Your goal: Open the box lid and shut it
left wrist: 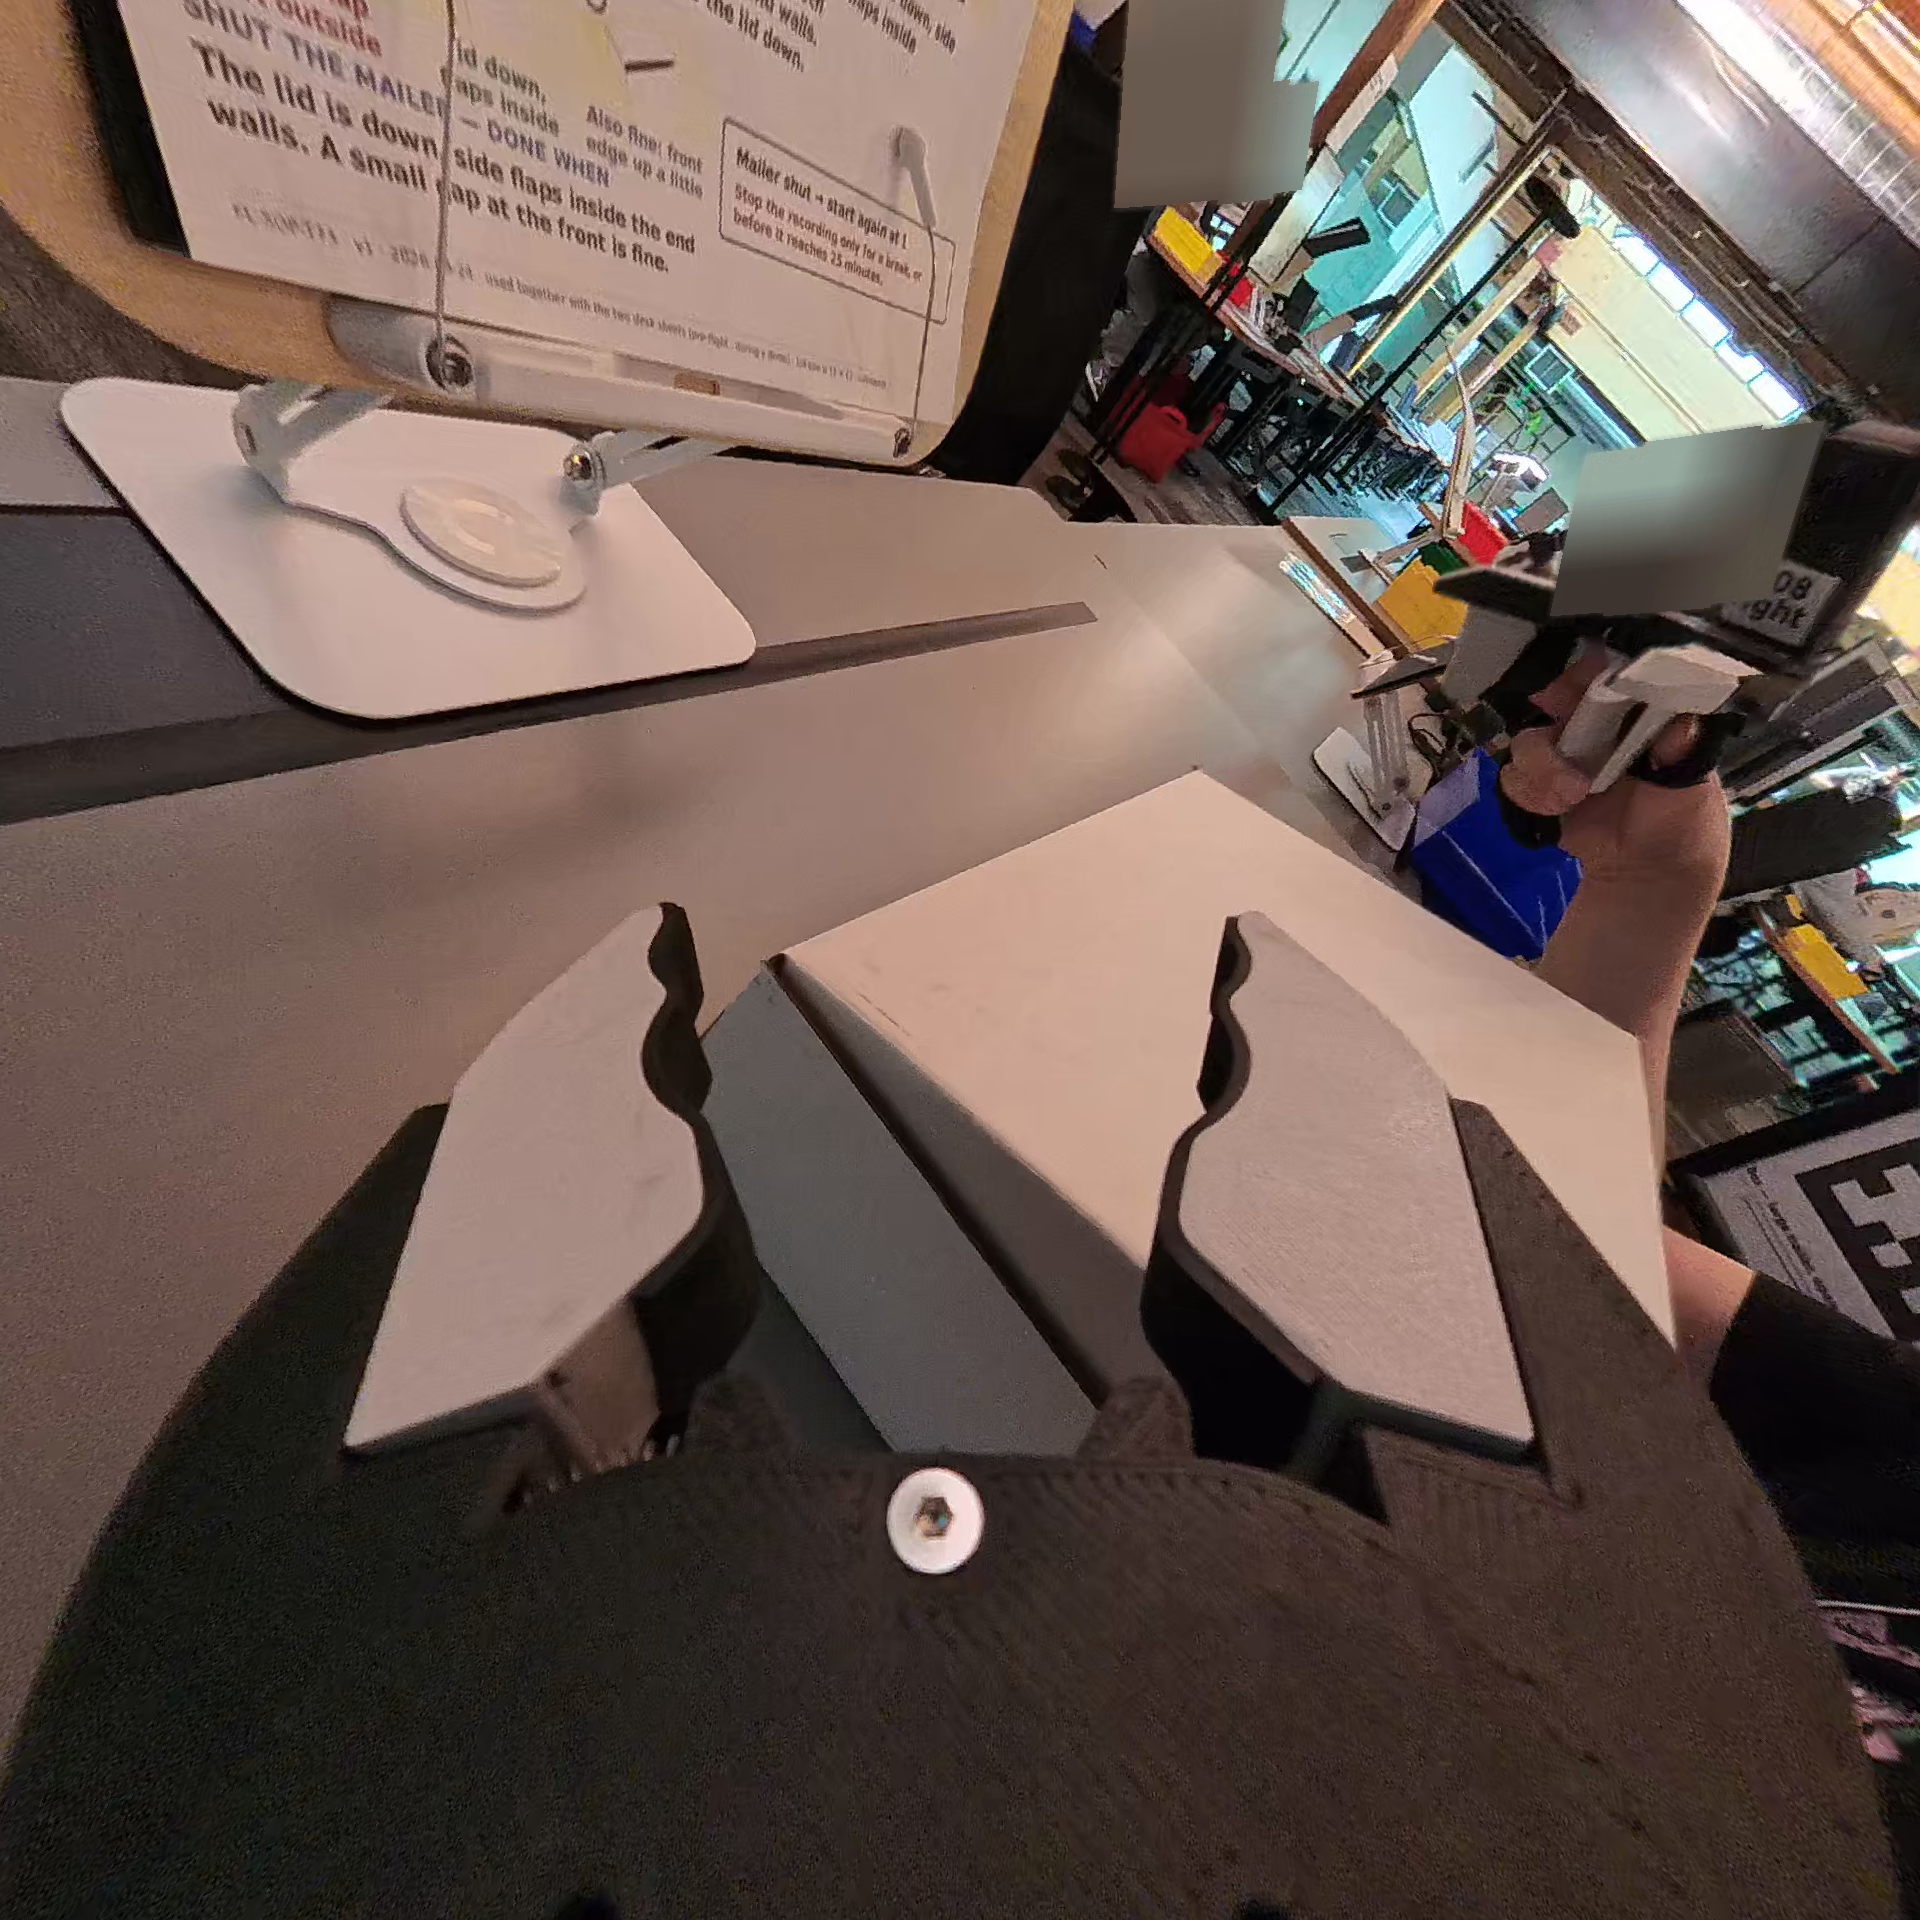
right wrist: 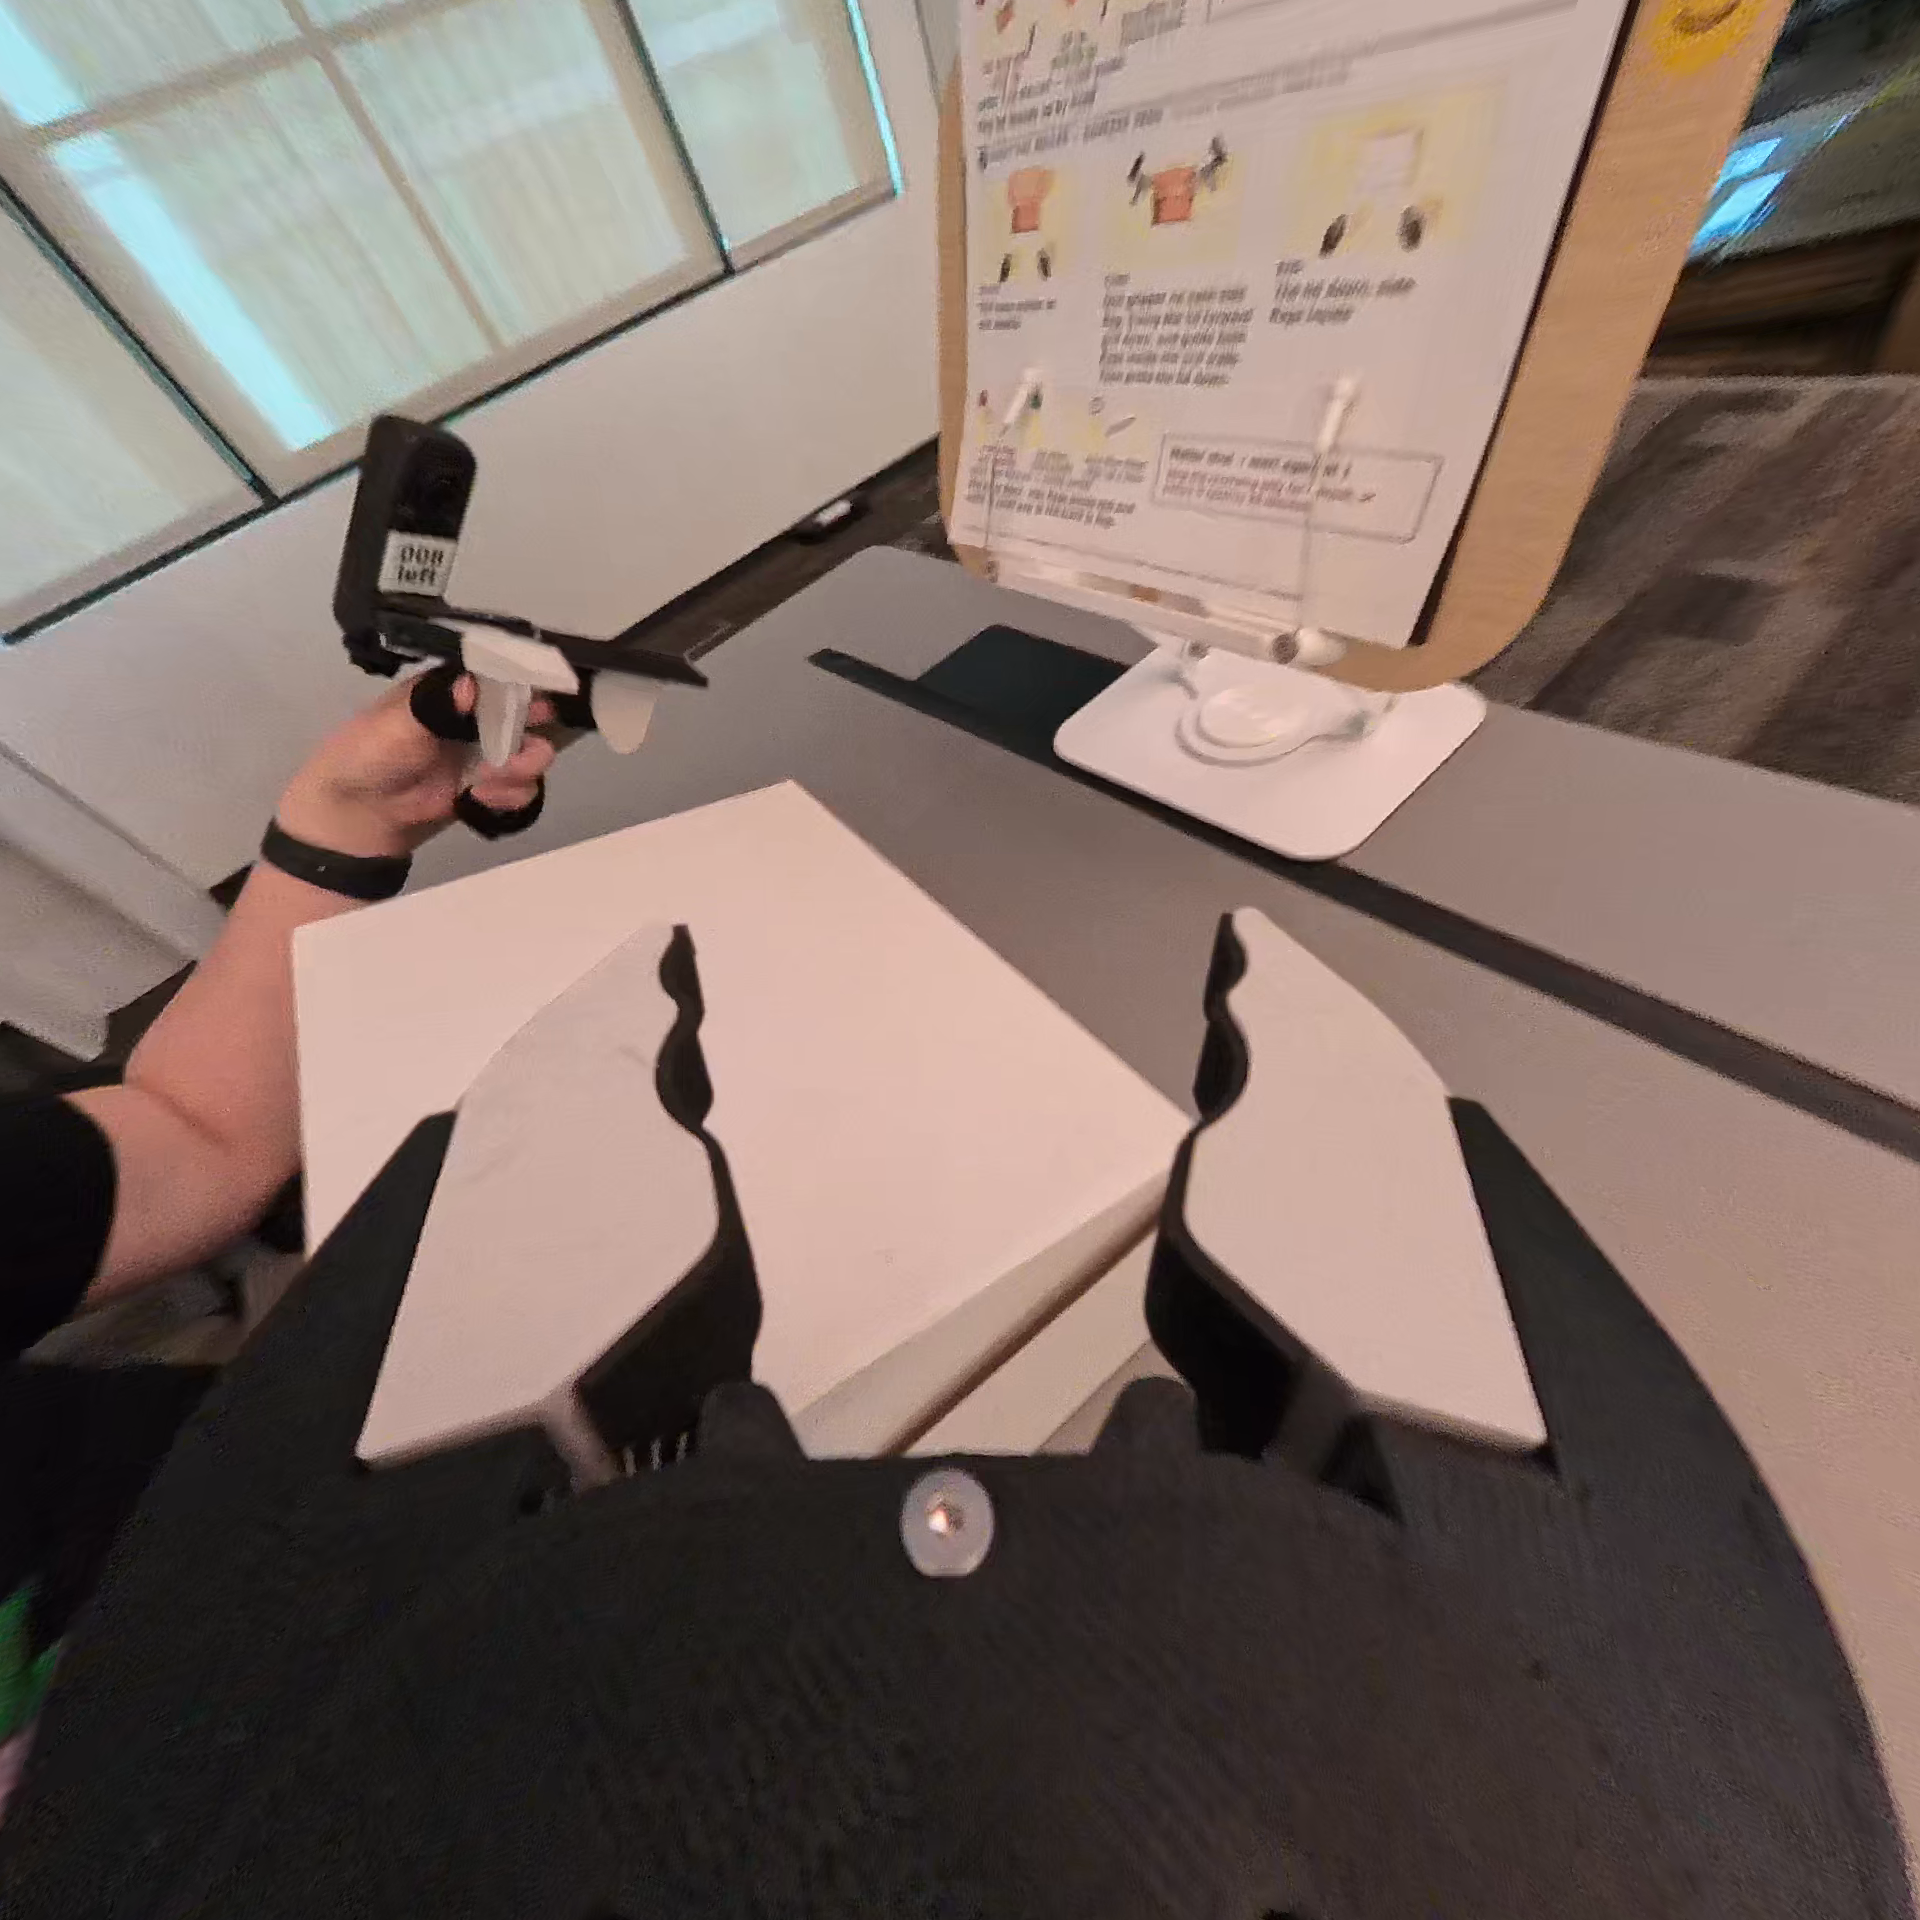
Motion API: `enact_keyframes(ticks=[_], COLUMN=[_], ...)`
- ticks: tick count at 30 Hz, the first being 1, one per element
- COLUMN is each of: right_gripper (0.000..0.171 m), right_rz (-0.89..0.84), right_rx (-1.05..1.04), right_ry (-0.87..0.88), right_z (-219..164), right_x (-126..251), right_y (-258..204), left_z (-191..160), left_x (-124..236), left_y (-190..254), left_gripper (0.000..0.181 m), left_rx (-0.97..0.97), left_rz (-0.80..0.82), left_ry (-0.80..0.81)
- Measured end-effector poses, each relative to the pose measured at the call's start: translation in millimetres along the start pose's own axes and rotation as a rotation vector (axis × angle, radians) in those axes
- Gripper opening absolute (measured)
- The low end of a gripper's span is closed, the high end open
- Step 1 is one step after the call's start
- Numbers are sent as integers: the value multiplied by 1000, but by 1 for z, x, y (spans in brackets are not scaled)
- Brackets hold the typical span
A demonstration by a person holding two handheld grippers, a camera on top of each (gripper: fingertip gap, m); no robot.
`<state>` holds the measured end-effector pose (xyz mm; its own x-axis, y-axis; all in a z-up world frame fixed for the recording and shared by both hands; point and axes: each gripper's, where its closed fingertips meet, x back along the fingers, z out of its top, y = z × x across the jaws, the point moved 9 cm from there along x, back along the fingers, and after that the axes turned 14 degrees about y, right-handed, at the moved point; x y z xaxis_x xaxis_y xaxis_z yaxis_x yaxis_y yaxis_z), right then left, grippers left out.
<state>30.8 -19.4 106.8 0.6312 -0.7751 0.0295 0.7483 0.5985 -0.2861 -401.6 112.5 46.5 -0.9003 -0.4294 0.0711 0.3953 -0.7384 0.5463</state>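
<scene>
A white flat cardboard box (left wrist: pixel 1122 935) lies on the grey table (left wrist: pixel 312 987) with its lid down; it also shows in the right wrist view (right wrist: pixel 862 997). My left gripper (left wrist: pixel 951 925) is open and empty, held above the box's left front corner. My right gripper (right wrist: pixel 951 935) is open and empty, held above the box's right front corner. The right gripper shows far right in the left wrist view (left wrist: pixel 1621 686), and the left gripper shows far left in the right wrist view (right wrist: pixel 613 696). Both are held off the box.
A wooden board with an instruction sheet (left wrist: pixel 582 156) stands on a white base plate (left wrist: pixel 416 582) at the back of the table; it also shows in the right wrist view (right wrist: pixel 1278 312). A dark strip (left wrist: pixel 520 707) runs across the table behind the box.
</scene>
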Motion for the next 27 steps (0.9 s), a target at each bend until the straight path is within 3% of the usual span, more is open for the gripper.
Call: enact_keyframes(ticks=[4,7,12,17,21,27], right_gripper=[93,89,88,88,87,87], right_rz=[-65,-61,-132,-153,-136,-89], right_rx=[11,-116,-182,-253,-319,-375], right_ry=[-138,-195,-360,-413,-403,-438], right_z=[-6,-16,-41,-56,-64,-76], right_x=[9,11,2,-5,-10,-21], right_y=[2,8,28,43,50,52], left_z=[4,8,3,-7,-29,-40], left_x=[13,21,20,6,-10,-23], left_y=[17,26,18,-6,-19,-15], left_gripper=[95,93,92,87,88,84], left_rx=[-45,-51,-1,150,177,209], left_rz=[14,53,93,54,45,-16], left_ry=[-54,-58,-90,-42,-178,-238])
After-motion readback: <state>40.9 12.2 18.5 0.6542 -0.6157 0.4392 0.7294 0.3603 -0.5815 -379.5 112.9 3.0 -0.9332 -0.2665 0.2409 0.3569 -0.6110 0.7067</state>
